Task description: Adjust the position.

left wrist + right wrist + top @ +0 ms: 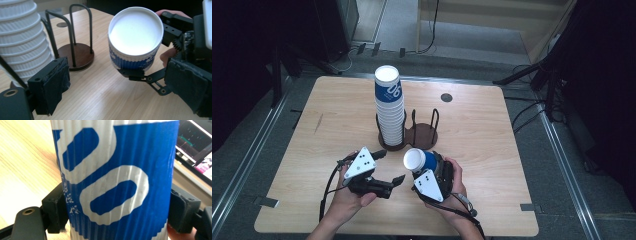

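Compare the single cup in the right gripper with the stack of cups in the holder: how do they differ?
The single cup is held off the table, tilted, by the right gripper; the stack of cups stands upright in the wire holder. The single cup is alone; the stack nests many cups and rises much taller. Both are ribbed, white with blue print.

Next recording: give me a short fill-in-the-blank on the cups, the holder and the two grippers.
1. The right gripper is shut on a single blue and white ____.
2. The left gripper has its jaws ____ and holds nothing.
3. The cup stack stands in the ____ ring of the wire holder, seen from the high view.
4. The holder's other ring is ____.

Missing words: cup; open; left; empty
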A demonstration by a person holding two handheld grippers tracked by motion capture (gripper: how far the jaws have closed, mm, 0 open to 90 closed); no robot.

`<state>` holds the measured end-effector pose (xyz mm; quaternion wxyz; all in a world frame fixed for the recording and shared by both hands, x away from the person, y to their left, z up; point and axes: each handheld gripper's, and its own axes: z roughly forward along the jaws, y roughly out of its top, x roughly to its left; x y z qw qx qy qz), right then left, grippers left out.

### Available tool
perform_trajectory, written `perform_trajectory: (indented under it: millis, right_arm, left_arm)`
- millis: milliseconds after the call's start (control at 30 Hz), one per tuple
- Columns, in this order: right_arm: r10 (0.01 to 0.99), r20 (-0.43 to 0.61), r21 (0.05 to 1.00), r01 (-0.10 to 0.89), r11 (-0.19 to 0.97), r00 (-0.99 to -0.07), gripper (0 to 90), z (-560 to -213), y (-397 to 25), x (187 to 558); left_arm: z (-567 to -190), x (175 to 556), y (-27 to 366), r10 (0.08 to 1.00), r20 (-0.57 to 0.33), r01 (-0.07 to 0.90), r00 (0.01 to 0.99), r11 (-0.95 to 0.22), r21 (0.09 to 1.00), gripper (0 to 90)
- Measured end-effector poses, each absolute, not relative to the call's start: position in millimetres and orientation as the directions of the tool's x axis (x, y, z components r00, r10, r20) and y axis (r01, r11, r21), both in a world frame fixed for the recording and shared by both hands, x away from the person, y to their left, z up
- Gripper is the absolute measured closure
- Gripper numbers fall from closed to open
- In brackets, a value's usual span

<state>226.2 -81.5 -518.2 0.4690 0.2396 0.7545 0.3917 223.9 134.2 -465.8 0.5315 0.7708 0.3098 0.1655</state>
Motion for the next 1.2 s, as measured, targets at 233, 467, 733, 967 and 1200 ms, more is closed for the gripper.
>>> perform_trajectory:
  millis: [233,467,733,967,1200]
  right_arm:
    - [0.703,-0.546,0.802,-0.041,0.596,-0.456,19.1,-519,-79,223]
    - [0.670,-0.565,0.791,-0.084,0.607,-0.481,19.1,-518,-75,218]
    - [0.639,-0.591,0.773,-0.121,0.622,-0.492,19.0,-518,-71,213]
    - [0.618,-0.609,0.760,-0.143,0.634,-0.497,18.9,-518,-67,210]
    - [0.589,-0.630,0.744,-0.178,0.643,-0.505,18.9,-517,-66,207]
  left_arm:
    - [-465,222,131,0.638,-0.058,0.286,0.768,-0.260,0.922,6.9]
    - [-466,220,126,0.616,-0.040,0.269,0.786,-0.284,0.920,8.3]
    - [-464,218,128,0.599,-0.023,0.252,0.801,-0.301,0.920,13.4]
    - [-463,217,127,0.591,-0.017,0.244,0.807,-0.306,0.920,13.9]
    - [-464,215,125,0.560,0.008,0.216,0.828,-0.332,0.918,14.9]
